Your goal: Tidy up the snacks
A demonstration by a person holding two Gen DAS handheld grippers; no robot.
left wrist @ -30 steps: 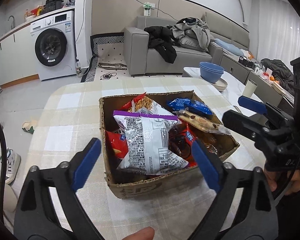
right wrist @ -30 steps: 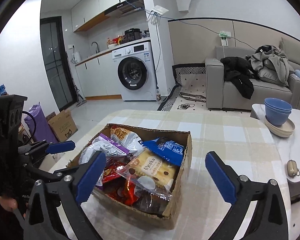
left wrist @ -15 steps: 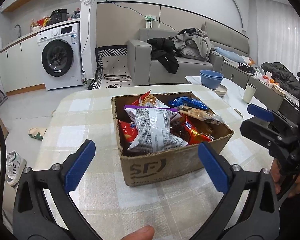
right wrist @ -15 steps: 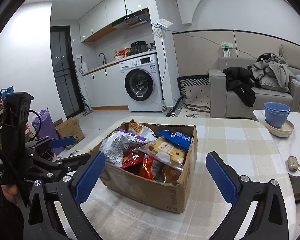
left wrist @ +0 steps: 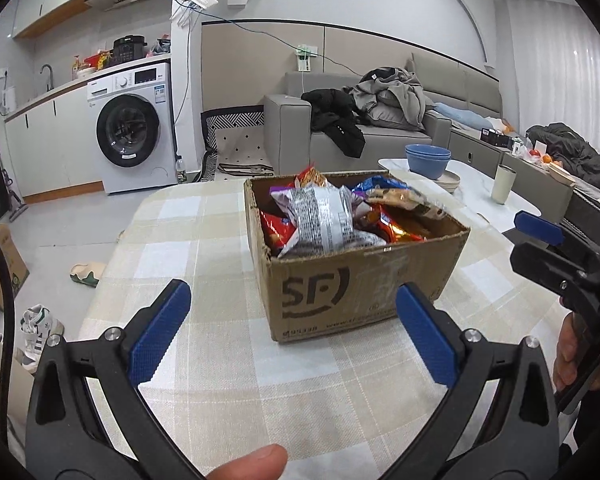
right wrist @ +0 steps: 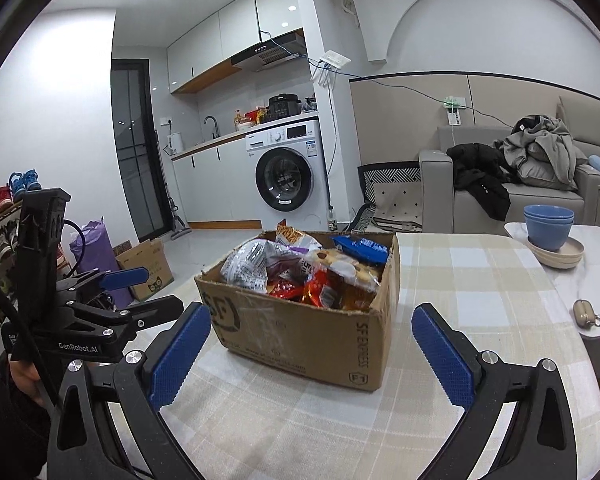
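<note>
Two grippers, both with fingers spread wide and holding nothing. Your left gripper (left wrist: pixel 292 332) sits low over the checked tabletop (left wrist: pixel 204 240), the cardboard box (left wrist: pixel 360 280) just beyond its blue pads at 12 o'clock, not touching. Your right gripper (right wrist: pixel 312 350) faces the same box (right wrist: pixel 300 332) from the other corner, also short of it, fingers released.

The box stands upright near the middle of the tabletop, printed side toward the left wrist camera. Snacks fill it past the rim: a silver-and-purple bag (left wrist: pixel 324 220) on top at the near left, red packets (left wrist: pixel 276 232) under it, a blue packet (right wrist: pixel 360 248) toward the far side, and a clear pack of biscuits (right wrist: pixel 348 268) beside that (labels too small to read).

From the right wrist camera, stacked blue bowls (right wrist: pixel 548 224) rest on plates at 2 o'clock, well apart from the box, and a small tan case (right wrist: pixel 586 312) lies at 3 o'clock. A washing machine (right wrist: pixel 288 172) stands at 12 o'clock beyond the tabletop.
</note>
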